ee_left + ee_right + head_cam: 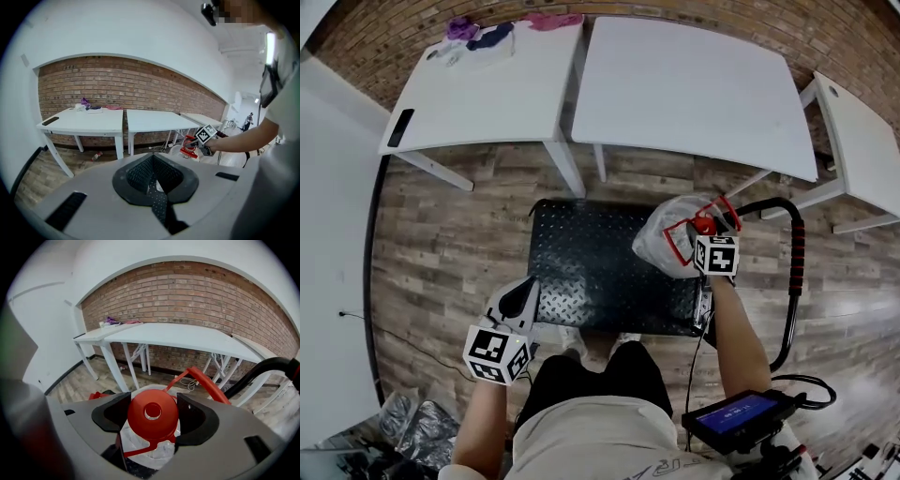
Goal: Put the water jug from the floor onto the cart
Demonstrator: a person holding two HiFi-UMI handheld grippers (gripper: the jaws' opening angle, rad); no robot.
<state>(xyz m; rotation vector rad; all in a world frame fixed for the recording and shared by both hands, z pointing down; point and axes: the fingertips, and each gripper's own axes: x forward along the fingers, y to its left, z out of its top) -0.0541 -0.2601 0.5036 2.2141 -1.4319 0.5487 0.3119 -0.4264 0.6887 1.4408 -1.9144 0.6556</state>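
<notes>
The water jug (668, 240), clear plastic with a red cap (152, 413) and a red carry handle (209, 383), stands on the right part of the black diamond-plate cart (581, 272). My right gripper (705, 228) is over the jug's top. In the right gripper view its jaws sit on either side of the red cap, shut on it (152, 416). My left gripper (523, 295) hangs low by the cart's front left corner, shut with nothing in it (154, 180). From the left gripper view the jug (190, 151) shows far off to the right.
The cart's black push handle (795, 253) with a red grip curves up at the right. Two white tables (487, 84) (684, 84) stand beyond the cart, a third (862, 141) at the right. Clothes (478, 36) lie on the far left table. A small bottle (97, 155) lies on the floor.
</notes>
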